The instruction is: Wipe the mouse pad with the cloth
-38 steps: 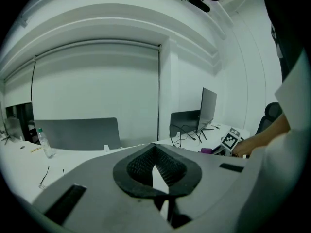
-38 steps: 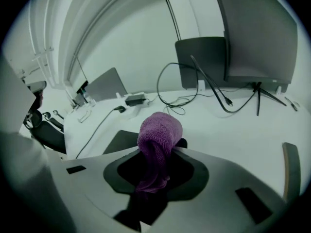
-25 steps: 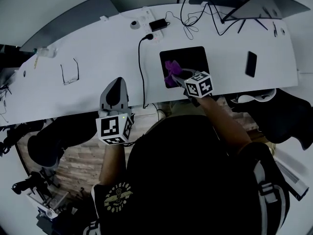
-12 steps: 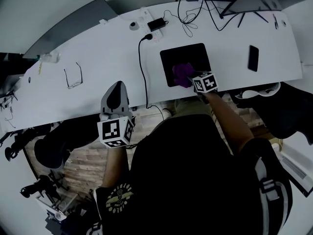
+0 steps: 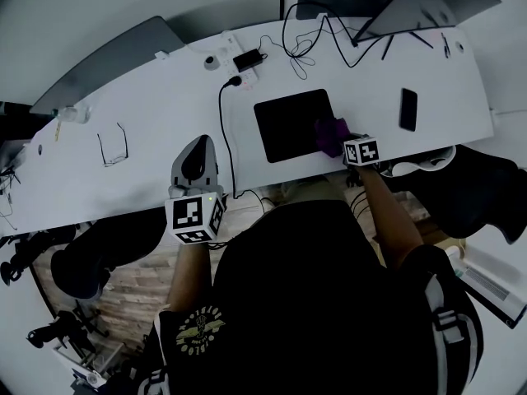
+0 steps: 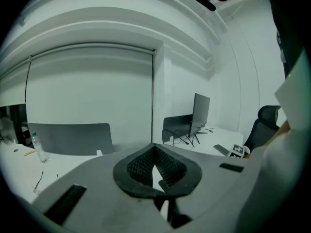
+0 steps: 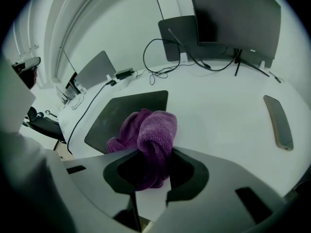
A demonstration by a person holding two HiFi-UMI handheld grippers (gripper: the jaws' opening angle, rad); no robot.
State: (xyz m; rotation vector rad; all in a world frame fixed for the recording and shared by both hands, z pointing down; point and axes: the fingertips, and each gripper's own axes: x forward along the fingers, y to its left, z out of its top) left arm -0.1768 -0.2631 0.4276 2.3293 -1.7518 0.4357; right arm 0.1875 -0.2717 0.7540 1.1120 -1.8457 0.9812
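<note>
**A:** Nearest you, your left gripper (image 5: 196, 151) is held at the near edge of the desk (image 5: 165, 97). Its fingers (image 6: 172, 169) meet at the tips with nothing between them.

**B:** And your right gripper (image 5: 344, 141)?

**A:** Its fingers are clamped on the purple cloth (image 7: 151, 130), which bunches up out of the grip.

**B:** Where is the cloth sitting?

**A:** At the right edge of the black mouse pad (image 5: 290, 126), close to its near corner. It lies partly on the pad and partly over bare desk.

**B:** What's farther out?

**A:** 1 dark phone (image 5: 407, 109) lies flat to the right of the pad, apart from it. Glasses (image 5: 111, 146) sit well over on your left. A black cable (image 5: 224, 130) runs from the near edge back to a power strip (image 5: 239, 60). At the far edge, tangled wires lead to a dark screen (image 7: 233, 13).
</note>
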